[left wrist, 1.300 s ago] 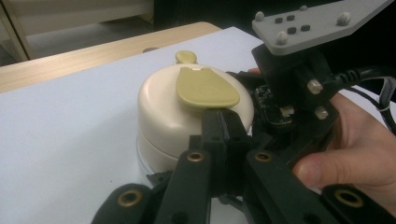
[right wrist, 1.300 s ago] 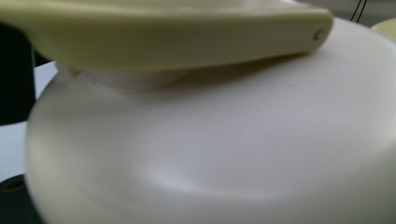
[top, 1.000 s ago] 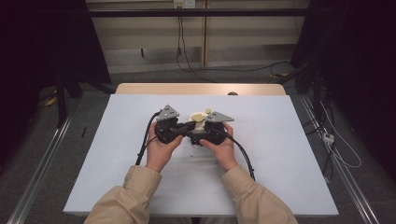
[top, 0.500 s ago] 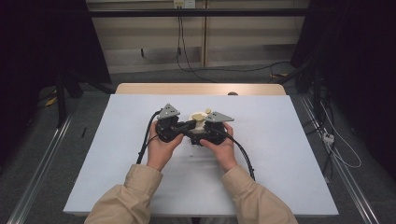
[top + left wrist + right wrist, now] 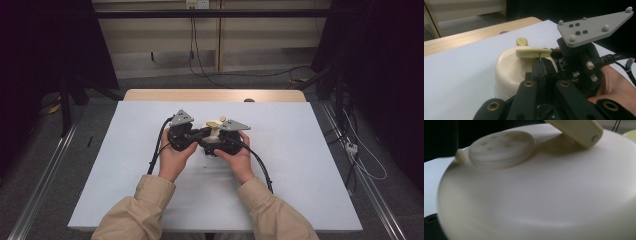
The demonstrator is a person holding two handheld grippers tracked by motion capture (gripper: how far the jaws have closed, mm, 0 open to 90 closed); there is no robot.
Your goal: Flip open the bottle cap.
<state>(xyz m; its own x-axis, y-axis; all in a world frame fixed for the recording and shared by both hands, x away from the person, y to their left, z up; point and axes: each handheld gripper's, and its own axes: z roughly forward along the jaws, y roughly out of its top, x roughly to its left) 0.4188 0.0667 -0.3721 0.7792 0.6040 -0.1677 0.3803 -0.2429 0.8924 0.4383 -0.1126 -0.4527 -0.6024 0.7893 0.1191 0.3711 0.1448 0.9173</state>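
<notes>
A cream round device [image 5: 214, 126] with a flat crank lever [image 5: 532, 53] and a small knob [image 5: 522, 41] rests on the white table between the person's two hands. My left gripper [image 5: 540, 62] is shut, and its tips pinch just under the lever's end. In the high view it reaches in from the left [image 5: 200, 134]. My right gripper [image 5: 220, 142] sits tight against the device from the right, the cream body [image 5: 536, 195] deep between its jaws. Its grey plate [image 5: 594, 27] rises beside the device. The pads themselves are hidden.
The white table top [image 5: 300, 165] has bare room on all sides of the hands. A wooden strip [image 5: 215, 95] runs along the far edge. Black cables [image 5: 260, 167] trail from both grippers toward the person. Floor rails [image 5: 45, 170] flank the table.
</notes>
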